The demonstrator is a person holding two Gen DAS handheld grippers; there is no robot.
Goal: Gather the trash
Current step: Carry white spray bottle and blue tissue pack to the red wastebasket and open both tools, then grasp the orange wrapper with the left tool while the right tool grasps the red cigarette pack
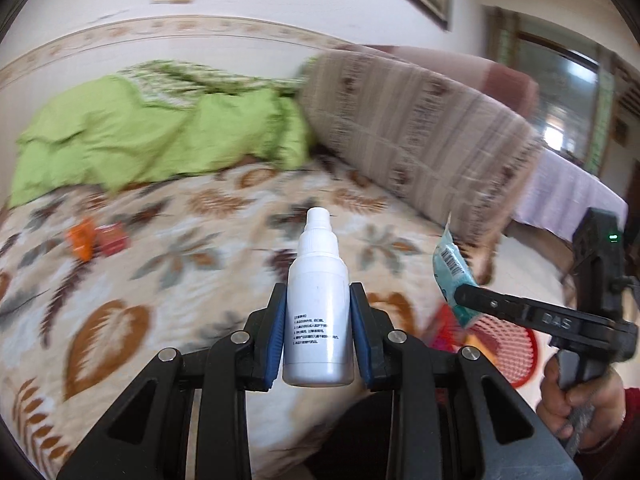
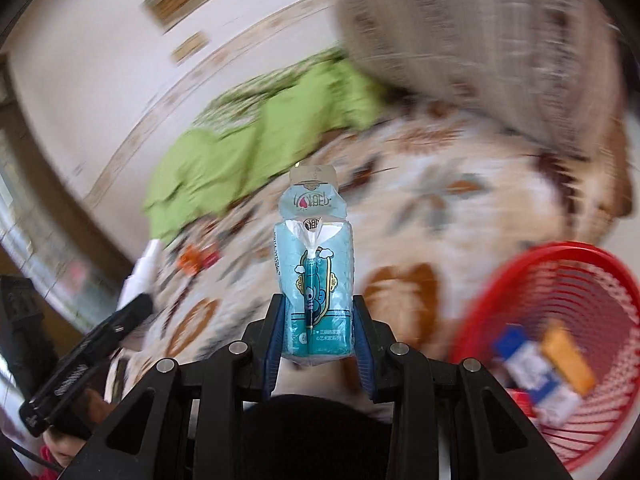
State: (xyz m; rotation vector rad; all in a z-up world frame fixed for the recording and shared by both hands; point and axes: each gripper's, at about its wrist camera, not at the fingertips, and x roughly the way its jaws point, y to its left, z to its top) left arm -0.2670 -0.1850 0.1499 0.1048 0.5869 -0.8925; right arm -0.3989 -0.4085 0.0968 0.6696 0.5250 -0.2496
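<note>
The left gripper [image 1: 318,328] has its jaws clamped on a white bottle [image 1: 318,304]; the right gripper [image 2: 318,332] pinches a blue packet [image 2: 316,280]. Both are held above the bed [image 1: 168,264], the red basket [image 2: 560,280] just to the right. Some boxes already lie in it. Orange and red boxes [image 1: 98,238] remain on the bedspread, so collecting seems partway through.

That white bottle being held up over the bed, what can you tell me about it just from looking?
The white bottle looks like smooth, opaque plastic: a round body, sloped shoulder, and narrower neck with a white cap on top. Small dark print, too fine to read, runs down its lower front. It stands upright, clamped at its lower body between the blue pads of the left tool, lifted above the leaf-patterned bedspread. Nothing else touches it.
</note>
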